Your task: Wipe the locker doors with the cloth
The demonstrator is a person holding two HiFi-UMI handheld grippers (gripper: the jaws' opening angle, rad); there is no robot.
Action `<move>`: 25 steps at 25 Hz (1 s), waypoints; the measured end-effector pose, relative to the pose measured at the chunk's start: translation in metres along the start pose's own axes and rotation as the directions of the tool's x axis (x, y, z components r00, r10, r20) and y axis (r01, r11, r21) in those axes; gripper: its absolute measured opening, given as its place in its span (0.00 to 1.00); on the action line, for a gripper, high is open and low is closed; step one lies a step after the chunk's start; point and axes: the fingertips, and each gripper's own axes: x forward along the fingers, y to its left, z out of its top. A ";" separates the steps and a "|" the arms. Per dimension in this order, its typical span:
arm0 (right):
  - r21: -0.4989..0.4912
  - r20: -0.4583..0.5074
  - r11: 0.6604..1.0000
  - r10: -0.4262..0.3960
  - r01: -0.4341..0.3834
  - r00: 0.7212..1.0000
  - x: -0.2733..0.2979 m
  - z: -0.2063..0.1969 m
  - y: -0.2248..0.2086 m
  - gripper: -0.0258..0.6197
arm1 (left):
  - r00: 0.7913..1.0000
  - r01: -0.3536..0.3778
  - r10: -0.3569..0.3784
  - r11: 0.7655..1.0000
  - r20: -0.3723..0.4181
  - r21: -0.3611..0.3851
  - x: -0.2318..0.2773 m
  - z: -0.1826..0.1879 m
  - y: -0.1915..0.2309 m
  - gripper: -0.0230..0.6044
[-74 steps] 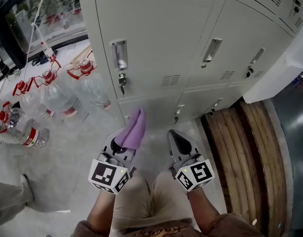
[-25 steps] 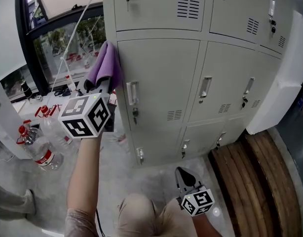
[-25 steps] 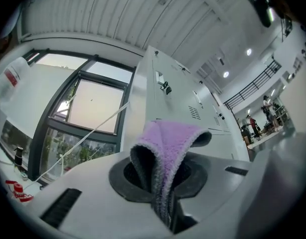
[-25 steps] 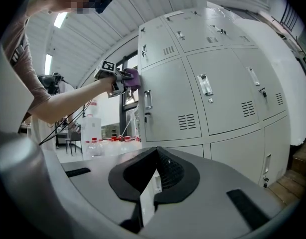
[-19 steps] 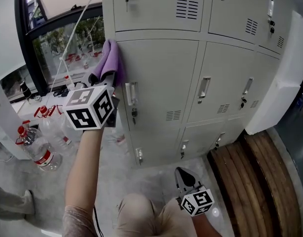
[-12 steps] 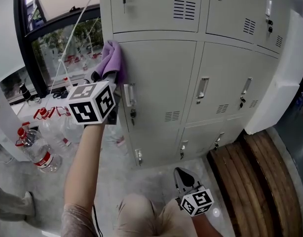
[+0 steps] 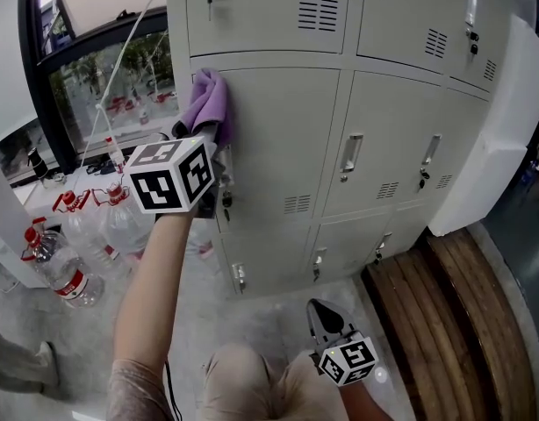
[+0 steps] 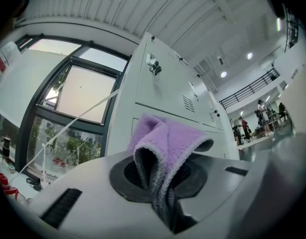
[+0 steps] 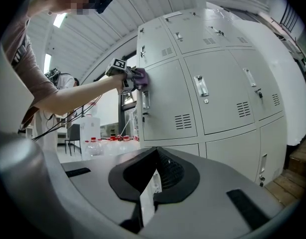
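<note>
A purple cloth (image 7: 208, 102) is bunched in my left gripper (image 7: 202, 132), which is shut on it. The cloth presses against the top left corner of a grey locker door (image 7: 283, 130), above its handle and key lock. In the left gripper view the cloth (image 8: 168, 141) fills the jaws, with the locker (image 8: 158, 98) just behind it. My right gripper (image 7: 325, 317) hangs low by the person's knee, shut and holding nothing. The right gripper view shows the cloth (image 9: 141, 75) and left gripper (image 9: 127, 76) against the lockers from the side.
More locker doors with handles (image 7: 350, 154) and vents run to the right, above and below. Several large water bottles (image 7: 81, 235) stand on the floor at the left by a window. Wooden planks (image 7: 436, 323) lie at the right, next to a white wall (image 7: 493, 139).
Over three seconds my left gripper rose from knee height with the cloth to the locker door. In the last second the cloth slid slightly right onto the door. The right gripper stayed low.
</note>
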 end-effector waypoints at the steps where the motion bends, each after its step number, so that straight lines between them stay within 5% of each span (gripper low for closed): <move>1: 0.001 -0.001 1.000 -0.004 0.004 1.000 -0.002 -0.001 -0.001 0.04 | 1.000 0.007 -0.007 1.000 -0.003 -0.001 0.003 -0.001 -0.004 0.10; 25: 0.010 -0.003 0.998 -0.057 0.057 0.998 -0.019 -0.008 -0.010 0.04 | 0.978 0.194 -0.191 0.981 -0.084 0.020 0.077 -0.018 -0.120 0.10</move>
